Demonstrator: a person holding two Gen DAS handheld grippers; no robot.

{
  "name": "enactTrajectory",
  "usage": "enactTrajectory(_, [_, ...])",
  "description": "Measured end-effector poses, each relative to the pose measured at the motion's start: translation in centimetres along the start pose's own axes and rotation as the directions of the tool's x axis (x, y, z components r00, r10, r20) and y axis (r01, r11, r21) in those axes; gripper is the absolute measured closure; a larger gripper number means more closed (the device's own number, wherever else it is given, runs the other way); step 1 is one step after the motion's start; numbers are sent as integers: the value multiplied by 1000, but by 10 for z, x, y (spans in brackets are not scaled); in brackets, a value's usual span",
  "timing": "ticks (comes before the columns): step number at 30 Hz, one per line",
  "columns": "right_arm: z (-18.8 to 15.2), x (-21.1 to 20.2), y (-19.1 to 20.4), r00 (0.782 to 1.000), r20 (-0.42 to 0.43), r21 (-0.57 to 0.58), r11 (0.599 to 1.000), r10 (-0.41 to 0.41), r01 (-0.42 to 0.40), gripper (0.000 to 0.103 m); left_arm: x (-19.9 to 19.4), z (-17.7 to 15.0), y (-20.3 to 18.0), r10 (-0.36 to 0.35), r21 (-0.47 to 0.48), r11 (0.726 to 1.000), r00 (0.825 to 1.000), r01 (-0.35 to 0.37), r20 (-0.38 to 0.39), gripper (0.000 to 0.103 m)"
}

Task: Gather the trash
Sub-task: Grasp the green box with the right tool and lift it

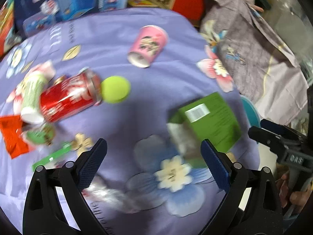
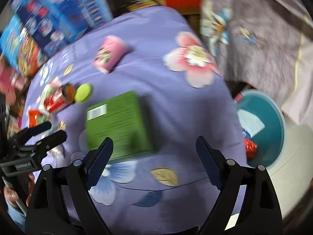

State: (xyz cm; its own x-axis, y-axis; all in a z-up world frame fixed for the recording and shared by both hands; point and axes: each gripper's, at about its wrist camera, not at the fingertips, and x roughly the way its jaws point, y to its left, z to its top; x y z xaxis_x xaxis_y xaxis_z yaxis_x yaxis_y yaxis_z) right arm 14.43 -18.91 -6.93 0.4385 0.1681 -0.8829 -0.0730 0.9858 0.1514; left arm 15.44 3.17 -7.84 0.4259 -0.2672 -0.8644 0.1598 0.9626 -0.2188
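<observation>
Trash lies on a purple flowered cloth [image 1: 156, 39]. A green box [image 1: 213, 119] [image 2: 119, 125] lies near the right edge. A red soda can [image 1: 68, 98] [image 2: 55, 99] lies at the left beside a yellow-green ball [image 1: 115, 89] [image 2: 83, 93] and a green-white cup [image 1: 32, 96]. A pink cup [image 1: 149, 46] [image 2: 110, 55] lies on its side farther back. A red wrapper [image 1: 12, 135] is at far left. My left gripper [image 1: 154, 160] is open and empty above the cloth. My right gripper [image 2: 154, 156] is open and empty, its left finger over the green box's near edge.
A teal bin [image 2: 273, 125] with trash inside stands on the floor right of the table. A grey flowered cloth [image 2: 264, 39] covers something at right. Blue printed boxes [image 1: 68, 0] stand at the back left. A green strip [image 1: 52, 156] lies near my left finger.
</observation>
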Motion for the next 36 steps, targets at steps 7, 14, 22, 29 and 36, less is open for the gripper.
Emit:
enactTrajectory(7, [1, 15, 66, 995, -39, -128, 988, -96, 90, 18, -20, -20, 58, 2, -63, 998, 999, 1, 40, 7])
enactTrajectory(14, [0, 38, 110, 970, -54, -242, 946, -235, 216, 16, -31, -31, 103, 9, -118, 993, 998, -2, 58, 7])
enactTrajectory(22, [-2, 69, 119, 910, -65, -312, 875, -410, 371, 16, -29, -29, 114, -10, -114, 993, 999, 16, 49, 7])
enactTrajectory(29, [8, 59, 96, 928, -14, -261, 897, -372, 356, 32, -20, -18, 97, -26, -58, 998, 999, 28, 37, 7])
enactTrajectory(36, [26, 30, 56, 948, 26, -138, 939, -316, 316, 79, -14, -7, 74, -34, -20, 999, 999, 35, 30, 7])
